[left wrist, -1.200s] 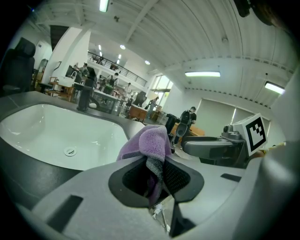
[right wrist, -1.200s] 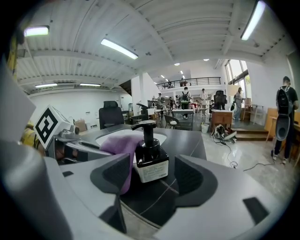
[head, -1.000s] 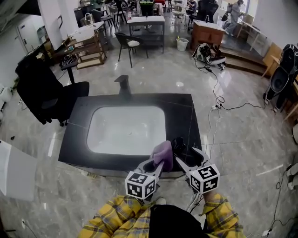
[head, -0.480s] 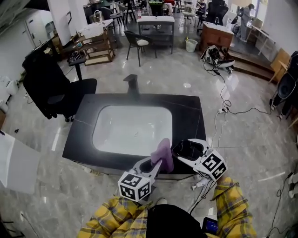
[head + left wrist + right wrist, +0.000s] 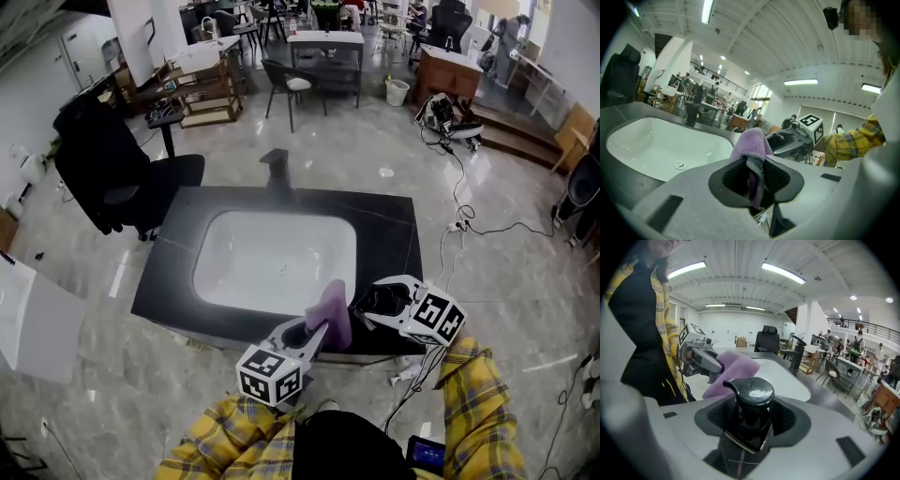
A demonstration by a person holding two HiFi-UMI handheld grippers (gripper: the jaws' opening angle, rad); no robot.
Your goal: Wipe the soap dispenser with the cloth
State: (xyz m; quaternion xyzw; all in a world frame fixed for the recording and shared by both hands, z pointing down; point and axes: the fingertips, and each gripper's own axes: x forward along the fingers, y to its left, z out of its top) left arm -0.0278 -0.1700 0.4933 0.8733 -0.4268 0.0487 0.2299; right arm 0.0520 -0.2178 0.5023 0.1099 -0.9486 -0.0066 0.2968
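Observation:
A black pump soap dispenser (image 5: 750, 401) stands between the jaws of my right gripper (image 5: 747, 425), which have just been closing and now press on its body. In the head view that right gripper (image 5: 377, 302) holds the soap dispenser (image 5: 382, 298) over the counter's front right corner. My left gripper (image 5: 317, 330) is shut on a purple cloth (image 5: 331, 312), whose folded top sticks up above the jaws. The cloth (image 5: 751, 144) sits just left of the dispenser, close beside it; whether they touch I cannot tell. From the right gripper view the cloth (image 5: 733, 369) lies right behind the pump head.
A dark counter (image 5: 394, 230) carries a white sink basin (image 5: 202, 272) with a black faucet (image 5: 278, 169) at its far edge. A black office chair (image 5: 122, 178) stands at the left. Cables (image 5: 459, 225) trail over the floor on the right.
The right gripper has swung to the right and rolled over, its jaws now round the dispenser. The left gripper has risen a little with the cloth.

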